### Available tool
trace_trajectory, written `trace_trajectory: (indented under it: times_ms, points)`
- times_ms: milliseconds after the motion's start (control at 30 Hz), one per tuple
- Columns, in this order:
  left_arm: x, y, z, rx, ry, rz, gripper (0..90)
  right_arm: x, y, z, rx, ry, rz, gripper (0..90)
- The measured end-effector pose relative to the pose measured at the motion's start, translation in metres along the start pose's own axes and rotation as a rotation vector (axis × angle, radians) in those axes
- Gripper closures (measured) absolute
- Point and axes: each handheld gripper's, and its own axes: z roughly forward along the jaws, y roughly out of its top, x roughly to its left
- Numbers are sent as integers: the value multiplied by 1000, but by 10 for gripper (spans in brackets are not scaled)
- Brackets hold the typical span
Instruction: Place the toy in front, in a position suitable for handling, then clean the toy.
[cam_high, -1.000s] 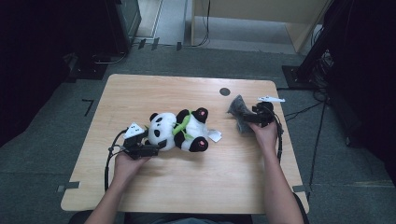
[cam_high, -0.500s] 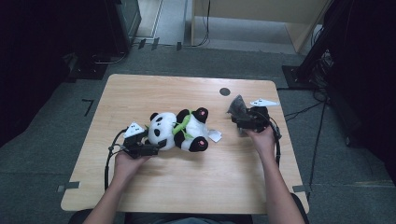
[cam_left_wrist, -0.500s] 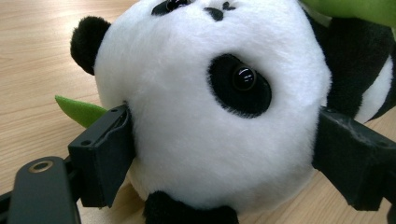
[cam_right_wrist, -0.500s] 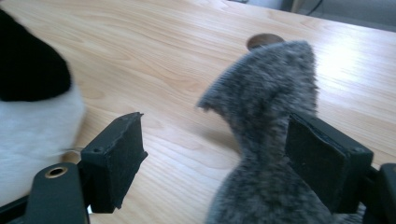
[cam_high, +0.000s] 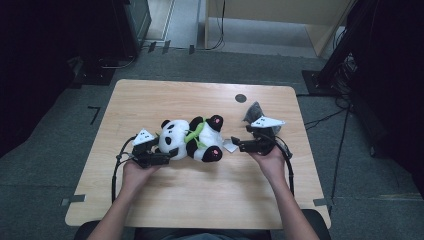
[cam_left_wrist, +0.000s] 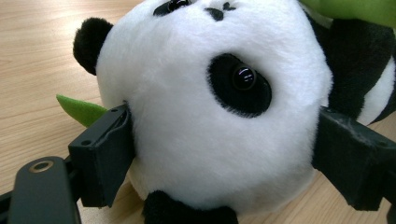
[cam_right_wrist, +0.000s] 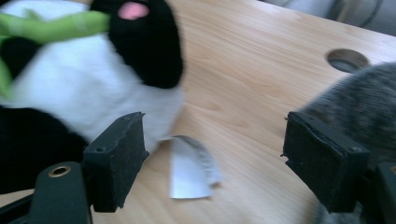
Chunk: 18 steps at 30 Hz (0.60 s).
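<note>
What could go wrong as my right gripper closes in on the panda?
The right gripper, jaws open, faces the white tag more than the panda; it might pinch only the tag. The grey fabric piece lies beside one jaw and could snag. The left gripper squeezes the soft head, which may slip.

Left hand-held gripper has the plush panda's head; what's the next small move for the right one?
Probably ease the right hand-held gripper forward onto the black-and-white plush panda's body: its jaws stand open with only the white paper tag between them.
</note>
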Motion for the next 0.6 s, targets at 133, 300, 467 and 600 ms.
trace_trajectory:
  times_ms: [133,300,467,600]
  points:
    - [0,1,0,-4,2,-3,123,17,-2,-2,-1,20,-33,212]
    - [0,1,1,-6,1,-5,123,29,-3,-5,-6,49,-51,212]
    - [-1,1,0,-1,4,-5,124,40,-2,-8,-25,94,-62,212]
    - [-1,2,1,-4,12,-3,124,51,-2,-5,-29,108,-90,210]
